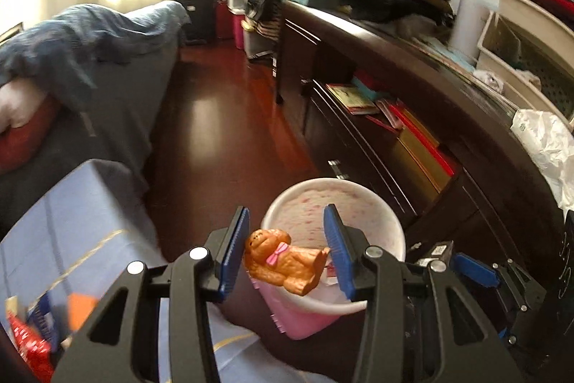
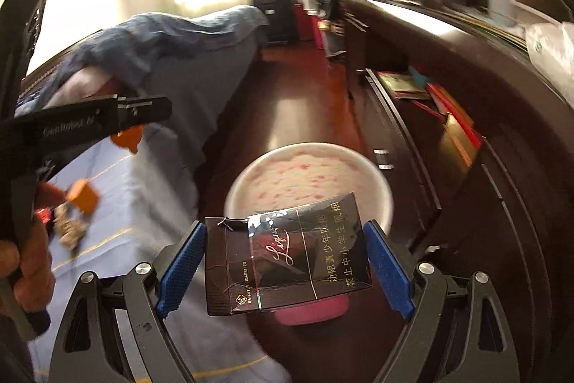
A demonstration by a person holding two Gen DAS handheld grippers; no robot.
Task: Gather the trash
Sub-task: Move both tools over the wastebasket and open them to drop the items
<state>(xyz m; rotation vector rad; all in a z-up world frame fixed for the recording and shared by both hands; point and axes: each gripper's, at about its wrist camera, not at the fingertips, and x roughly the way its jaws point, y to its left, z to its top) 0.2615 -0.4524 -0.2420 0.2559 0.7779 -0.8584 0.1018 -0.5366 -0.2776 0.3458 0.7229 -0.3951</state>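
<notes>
While both grippers hang above it, the room's largest furnishings frame the work: a bed [image 1: 118,88] with a rumpled blue cover on one side, a long dark-wood cabinet [image 1: 412,117] stacked with folded clothes and books on the other, and glossy reddish floorboards [image 1: 222,117] between them. A pale blue cloth-covered surface [image 1: 71,232], smooth with thin gold lines, lies nearest the bed and carries loose packets, seemingly trash yet to be gathered.

The waste bin [image 1: 391,225], round, pink-walled, with a white speckled liner folded over its rim, stands on the floor directly below both tools, evidently so that each load can fall straight in.

The right gripper [image 2: 287,257] holds a black cigarette packet [image 2: 287,257], a flat card box in creased glossy wrap, its blue ribbed fingers spread wide and pressing the packet's two ends; the packet is poised over the bin mouth.

The left gripper [image 1: 287,248] is clamped on a small orange-brown toy dog [image 1: 283,259], a hard moulded figure with a pink bow, gripped at its head end and lying across the bin rim. Both items appear ready for release.
</notes>
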